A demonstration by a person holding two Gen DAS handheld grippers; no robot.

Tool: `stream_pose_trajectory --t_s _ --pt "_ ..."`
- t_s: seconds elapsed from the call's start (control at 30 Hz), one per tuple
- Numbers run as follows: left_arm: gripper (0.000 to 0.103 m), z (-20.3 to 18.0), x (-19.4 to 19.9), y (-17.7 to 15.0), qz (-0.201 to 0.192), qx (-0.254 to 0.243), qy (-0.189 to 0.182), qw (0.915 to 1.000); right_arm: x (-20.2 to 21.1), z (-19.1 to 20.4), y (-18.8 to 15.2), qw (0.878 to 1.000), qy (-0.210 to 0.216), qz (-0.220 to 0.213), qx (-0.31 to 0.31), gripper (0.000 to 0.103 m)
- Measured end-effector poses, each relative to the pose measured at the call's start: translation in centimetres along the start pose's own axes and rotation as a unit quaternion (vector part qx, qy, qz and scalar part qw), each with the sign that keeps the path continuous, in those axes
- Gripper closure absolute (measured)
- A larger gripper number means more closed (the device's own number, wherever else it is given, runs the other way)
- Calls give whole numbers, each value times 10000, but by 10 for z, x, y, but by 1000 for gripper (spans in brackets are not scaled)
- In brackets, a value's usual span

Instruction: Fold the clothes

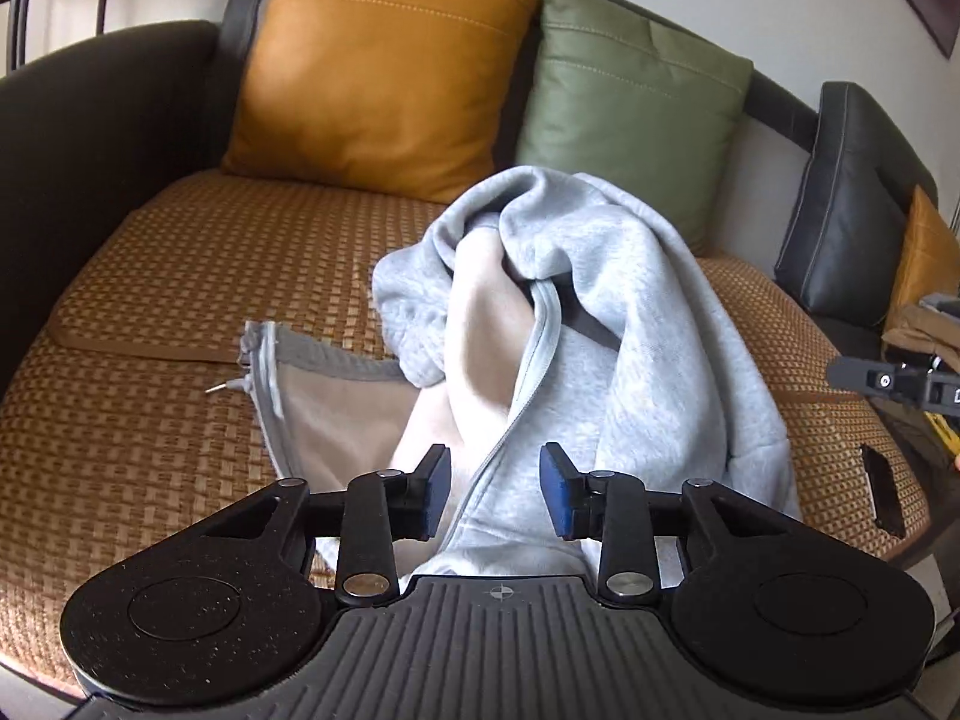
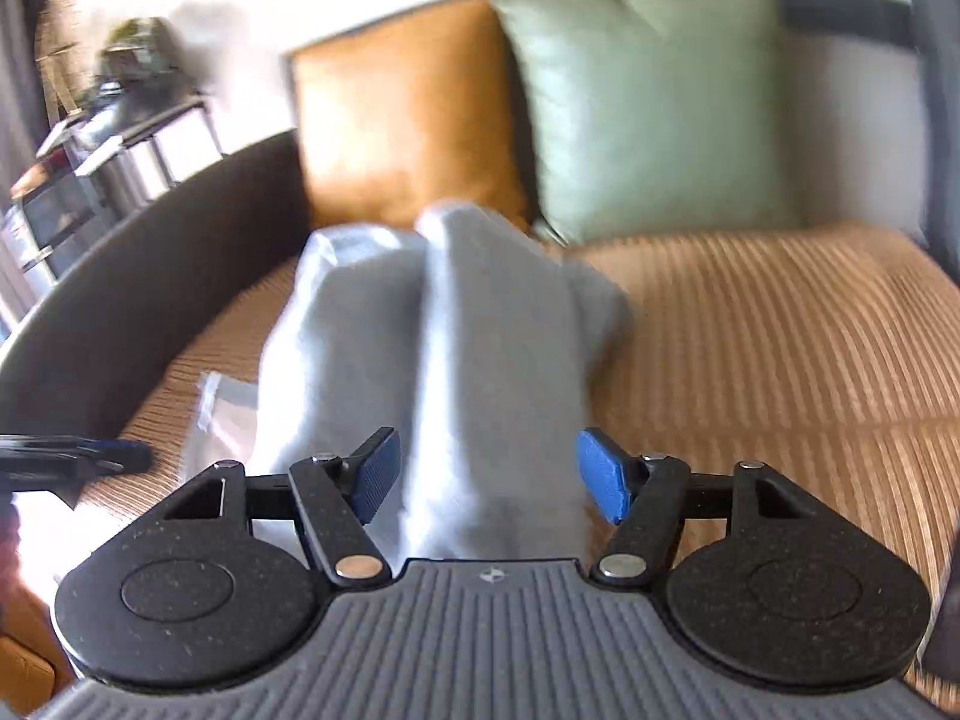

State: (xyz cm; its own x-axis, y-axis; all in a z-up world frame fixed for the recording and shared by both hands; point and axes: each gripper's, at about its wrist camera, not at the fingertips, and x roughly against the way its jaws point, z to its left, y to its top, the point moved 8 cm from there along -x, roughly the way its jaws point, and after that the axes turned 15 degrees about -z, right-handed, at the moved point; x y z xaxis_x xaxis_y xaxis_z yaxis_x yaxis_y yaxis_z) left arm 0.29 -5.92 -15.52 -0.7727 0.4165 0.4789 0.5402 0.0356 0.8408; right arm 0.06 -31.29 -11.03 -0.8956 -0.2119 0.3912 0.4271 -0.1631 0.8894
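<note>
Hoodie (image 1: 606, 324) lies bunched in a heap on the sofa (image 1: 180, 276), zipper edge trailing toward us, lining showing. Our left claw (image 1: 495, 492) and right claw (image 2: 489, 477) both stand wide, straddling cloth but gripping nothing. If we pinch now, we judge we might catch several layers, and the zipper pull (image 1: 225, 385) could snag the woven seat.

The hoodie (image 1: 558, 324) lies on the sofa (image 1: 180, 276), in front of two pillows (image 1: 384, 66) side by side.
</note>
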Motion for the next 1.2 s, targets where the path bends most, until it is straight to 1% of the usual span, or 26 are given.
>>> stream_pose_trajectory --t_s 0.1,0.13,0.2,0.23,0.27,0.33,0.37,0.47,0.53,0.63,0.73,0.8,0.83,0.87,0.9,0.93,0.97,1.0,1.03,1.1,1.2 --pt "45 -4 -26 -5 100 -72 -55 9999 -20 21 4 9996 236 116 48 31" --pt "42 -4 -30 -4 90 -121 -31 9999 -26 27 4 9995 267 167 101 31" --pt "37 -5 -39 -4 69 -220 17 9997 -31 35 0 9990 184 162 361 31" --pt "37 -6 -41 -3 76 -224 4 9997 -31 32 -1 9988 46 127 461 31" --pt "37 -7 -39 -2 114 -160 -66 9998 -29 26 -5 9986 -91 135 503 27" --pt "36 -13 -34 3 81 -40 -321 9994 -24 9 -18 9981 -292 309 447 26" --pt "34 -19 -31 7 46 -15 -453 9990 -22 0 -25 9976 -387 407 410 25" --pt "28 -41 -30 21 -63 -134 -705 9974 -18 -24 -46 9953 -624 699 254 25" --pt "24 -60 -36 29 -112 -302 -836 9960 -20 -27 -53 9953 -620 747 72 25" --pt "22 -78 -54 36 -140 -658 -732 9950 -28 -23 -57 9956 -524 781 -33 25" --pt "22 -83 -76 38 8 -639 -654 9958 -38 -16 -62 9956 -399 842 -53 25" --pt "24 -82 -92 36 149 -578 -593 9965 -44 -12 -65 9956 -316 882 -65 25" --pt "50 -80 -99 34 248 -557 -562 9966 -47 -10 -66 9955 -275 902 -72 26" --pt "89 -77 -105 33 363 -450 -570 9967 -50 -8 -68 9954 -233 922 -78 32" --pt "92 -72 -108 33 487 -241 -593 9968 -54 -5 -69 9953 -191 942 -85 44" --pt "94 -68 -109 35 543 -61 -609 9966 -55 -5 -69 9951 -151 965 -132 66" --pt "96 -65 -106 39 493 74 -618 9968 -56 -5 -69 9948 -111 988 -199 75" --pt "97 -62 -101 45 404 132 -603 9973 -54 -5 -64 9952 -75 949 -216 79" --pt "103 -60 -93 53 254 69 -553 9981 -51 -5 -57 9959 -41 880 -210 86" --pt "103 -57 -77 72 -19 6 -453 9990 -42 -5 -37 9976 -9 679 -159 88" --pt "103 -47 -53 106 -389 158 -306 9986 -27 -6 3 9996 -4 288 -37 89"
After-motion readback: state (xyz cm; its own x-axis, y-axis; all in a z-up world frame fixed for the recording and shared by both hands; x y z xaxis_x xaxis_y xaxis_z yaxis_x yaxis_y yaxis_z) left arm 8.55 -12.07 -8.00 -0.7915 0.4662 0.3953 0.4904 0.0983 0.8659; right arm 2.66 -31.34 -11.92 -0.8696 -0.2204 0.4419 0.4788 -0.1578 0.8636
